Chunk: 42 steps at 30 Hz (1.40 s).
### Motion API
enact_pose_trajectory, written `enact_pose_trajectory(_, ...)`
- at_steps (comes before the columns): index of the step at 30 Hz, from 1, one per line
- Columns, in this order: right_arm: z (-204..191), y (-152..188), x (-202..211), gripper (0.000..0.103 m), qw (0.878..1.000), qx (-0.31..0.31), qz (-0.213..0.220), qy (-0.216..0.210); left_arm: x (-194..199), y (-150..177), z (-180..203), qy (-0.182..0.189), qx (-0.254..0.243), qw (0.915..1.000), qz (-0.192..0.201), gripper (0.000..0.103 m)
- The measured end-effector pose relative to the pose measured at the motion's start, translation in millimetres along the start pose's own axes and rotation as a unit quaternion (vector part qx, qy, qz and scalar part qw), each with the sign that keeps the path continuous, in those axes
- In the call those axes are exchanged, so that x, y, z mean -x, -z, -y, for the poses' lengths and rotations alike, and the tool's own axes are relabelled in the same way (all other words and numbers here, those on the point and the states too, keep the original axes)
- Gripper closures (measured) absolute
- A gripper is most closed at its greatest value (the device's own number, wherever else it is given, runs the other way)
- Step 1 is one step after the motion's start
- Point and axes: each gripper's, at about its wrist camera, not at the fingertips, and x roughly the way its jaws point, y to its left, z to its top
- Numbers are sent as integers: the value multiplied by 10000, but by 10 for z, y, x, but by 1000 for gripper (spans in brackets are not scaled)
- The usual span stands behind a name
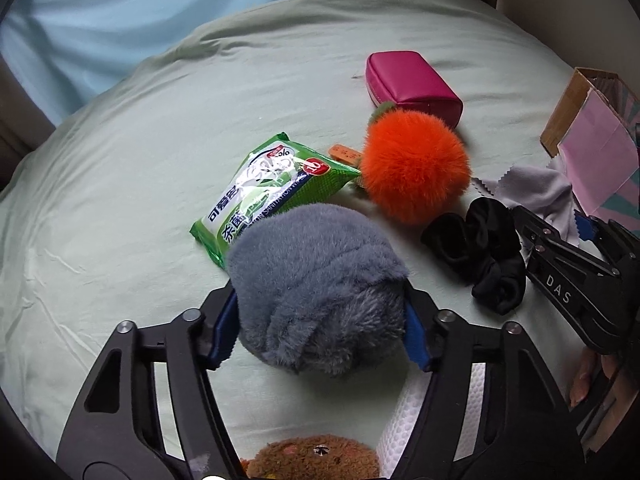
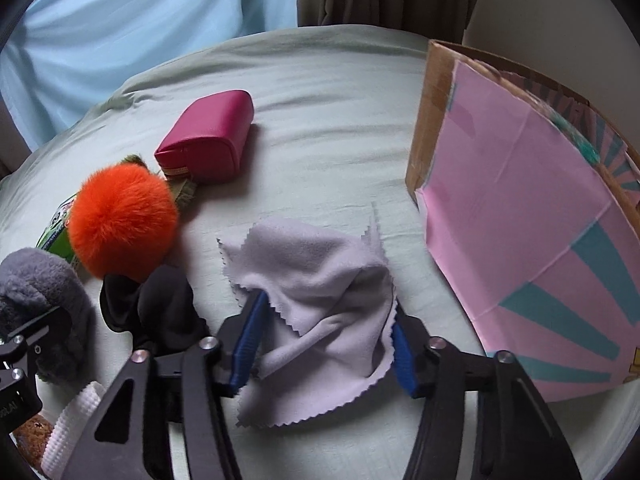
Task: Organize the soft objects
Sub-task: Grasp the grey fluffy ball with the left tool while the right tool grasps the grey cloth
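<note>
The left gripper (image 1: 320, 332) has its blue ribbed pads pressed into both flanks of a grey plush ball (image 1: 316, 288), a rounded, short-piled fuzzy thing that bulges out ahead of the fingertips; the jaws stand part-way closed and grip it as it rests on the pale green bedsheet (image 1: 120, 200). The right gripper (image 2: 326, 344) likewise stands half closed, its pads bunching a thin lilac cloth (image 2: 316, 284) with pinked zigzag edges; the fabric folds and puckers between the fingers, and it lies on the sheet.

Just beyond the grey ball lies a glossy green wipes packet (image 1: 260, 196), flat and crinkled, its near end tucked under the plush. Beside that sits an orange pompom (image 1: 416, 168), long-haired and round, with a small green leafy top. A black scrunchie (image 1: 480, 248), gathered and matte, lies between the pompom and the cloth. Farther back rests a magenta pouch (image 1: 412, 84), smooth and boxy with rounded corners. To the right of the cloth stands a cardboard box (image 2: 424, 128), its side papered in pink with teal stripes. Near the left gripper's base show a brown furry toy (image 1: 316, 460) and a white waffle-textured roll (image 1: 404, 420).
</note>
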Motion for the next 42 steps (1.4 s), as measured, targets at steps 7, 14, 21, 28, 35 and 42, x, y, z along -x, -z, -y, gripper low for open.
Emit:
enact_pose_trajectory(7,-37,-39,32,85,9998,132,-27,-114,85,0,-49,65,197,9998,59,53)
enact_pose_trajectory(14,-15,-164,335,89,9997,91,129,-196,413,-68,-110,211,354,9988,275,53)
enact_pose_trajectory(21,-16,-351,848,89,9991,92,274,-307,911,-205,-145,224,562,9971,467,53)
enact_pose_trajectory(28,60,-209,813,89,9988,20,47,-487,1061,-136,-218,218,719,9959,511,53)
enact_pose_trajectory(35,147,99,601,57,9986,157,-209,-466,915,71,-269,202,806,9961,306,53)
enact_pose_trajectory(42,196,235,389,18,9973,563,-318,-347,826,129,-245,253,741,9965,277,53)
